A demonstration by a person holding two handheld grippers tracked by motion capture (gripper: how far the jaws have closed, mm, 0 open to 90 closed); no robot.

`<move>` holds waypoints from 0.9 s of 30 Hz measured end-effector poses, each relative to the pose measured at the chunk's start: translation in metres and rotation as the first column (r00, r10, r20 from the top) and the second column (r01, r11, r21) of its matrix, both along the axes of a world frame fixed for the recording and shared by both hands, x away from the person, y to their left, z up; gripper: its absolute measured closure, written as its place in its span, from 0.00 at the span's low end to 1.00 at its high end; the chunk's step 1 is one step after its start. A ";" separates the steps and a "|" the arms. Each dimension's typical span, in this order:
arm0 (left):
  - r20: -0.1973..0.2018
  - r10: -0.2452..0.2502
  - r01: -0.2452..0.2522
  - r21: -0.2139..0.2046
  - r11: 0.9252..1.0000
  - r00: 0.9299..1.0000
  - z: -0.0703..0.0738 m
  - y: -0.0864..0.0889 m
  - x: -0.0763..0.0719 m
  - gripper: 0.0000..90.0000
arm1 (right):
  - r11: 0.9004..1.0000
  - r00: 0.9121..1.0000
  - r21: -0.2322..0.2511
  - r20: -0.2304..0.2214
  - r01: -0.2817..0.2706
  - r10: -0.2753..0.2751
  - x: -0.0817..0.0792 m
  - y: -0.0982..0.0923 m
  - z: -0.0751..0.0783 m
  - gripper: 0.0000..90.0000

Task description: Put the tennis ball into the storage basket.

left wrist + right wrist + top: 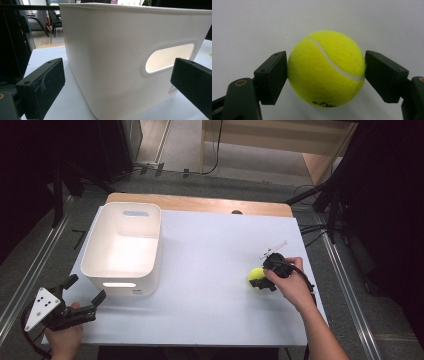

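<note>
From the high view we see the person's right hand (292, 287) reaching in from the lower right, wrist bent inward, holding the right gripper (260, 281) low over the white table (210, 270) near its right edge. A yellow tennis ball (256, 276) sits between its jaws. The left hand (65, 337) rests at the table's near left corner, its left gripper (86, 292) pointing toward the white bin (122, 247), jaws spread wide.

In the left gripper view we look along both black jaws, set far apart with nothing between them, toward the bin (120, 57) standing just ahead; its handle slot shows at the right.

In the right gripper view the tennis ball (326, 68) lies squarely between the jaws, and both pads (273, 75) touch its sides on the table (249, 27).
</note>
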State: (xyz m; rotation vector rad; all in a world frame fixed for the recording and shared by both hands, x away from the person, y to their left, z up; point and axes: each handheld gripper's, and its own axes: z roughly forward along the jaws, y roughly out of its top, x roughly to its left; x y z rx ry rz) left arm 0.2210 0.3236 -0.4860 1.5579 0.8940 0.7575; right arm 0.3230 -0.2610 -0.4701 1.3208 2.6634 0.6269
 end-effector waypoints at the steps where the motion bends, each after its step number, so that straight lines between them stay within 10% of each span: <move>1: 0.001 -0.001 0.001 0.000 1.000 1.000 0.000 0.000 0.000 0.00 | 1.000 1.000 -0.001 -0.006 0.002 -0.002 0.000 0.000 0.000 0.22; 27: -0.002 0.001 -0.001 -0.002 1.000 1.000 0.000 0.001 0.000 0.00 | 1.000 1.000 -0.023 -0.019 0.006 -0.007 0.006 0.009 -0.003 0.25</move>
